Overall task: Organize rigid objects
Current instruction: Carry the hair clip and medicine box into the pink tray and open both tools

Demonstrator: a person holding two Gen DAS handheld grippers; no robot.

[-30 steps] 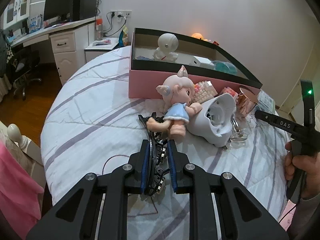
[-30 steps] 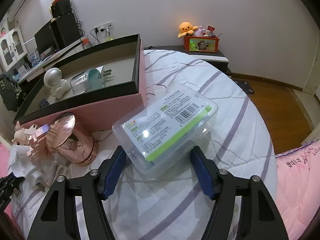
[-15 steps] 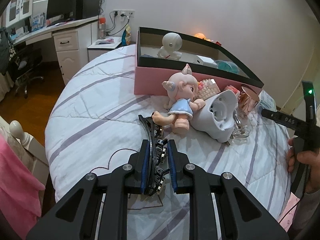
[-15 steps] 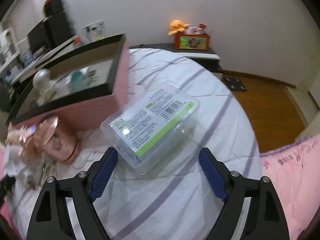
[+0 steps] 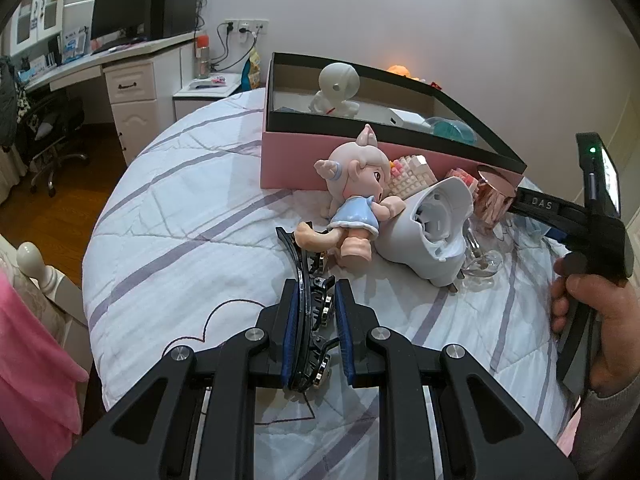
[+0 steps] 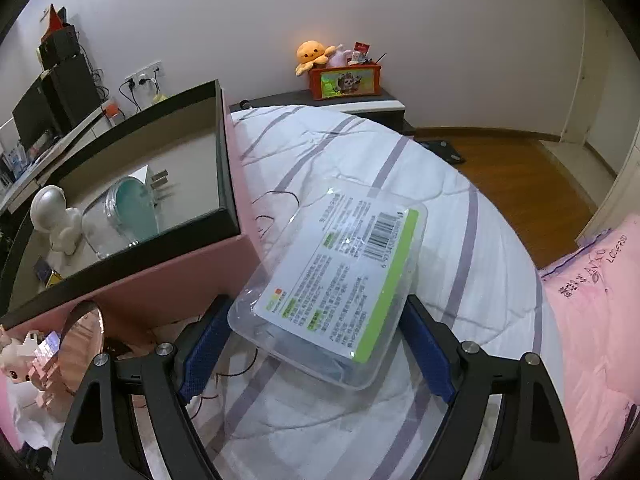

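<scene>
Two claws: one in each hand, both over the bed point(image 5: 192, 216).
Left claw point(image 5: 317, 332): pressed together on one black hair clip point(image 5: 310, 312), whose far tip reaches toward the doll.
Right claw point(image 6: 316, 344): its jaws have just been closing in, with one clear plastic box point(image 6: 336, 280) between them; the blue pads point(image 6: 426, 344) sit at the box's near corners, and whether they press on it I cannot tell.
Plastic box: lies label up on the quilt, just beside the pink bin's corner.
One hand point(image 5: 592, 320): grips the right claw's handle at the right edge of the left view.
One doll point(image 5: 354, 204): blue dress, leaning on one white fan-like gadget point(image 5: 432, 232).
One rose-gold cup point(image 5: 494, 196): beyond the gadget, near the bin wall.
One pink bin point(image 5: 304, 156): black rim, open top, on the bed behind the doll.
Inside the bin: one white astronaut figure point(image 5: 338, 88), one teal-lidded clear case point(image 6: 128, 212), one white plug point(image 6: 154, 178).
One orange plush point(image 6: 312, 56): far off by the wall, beside one red box point(image 6: 346, 80).
</scene>
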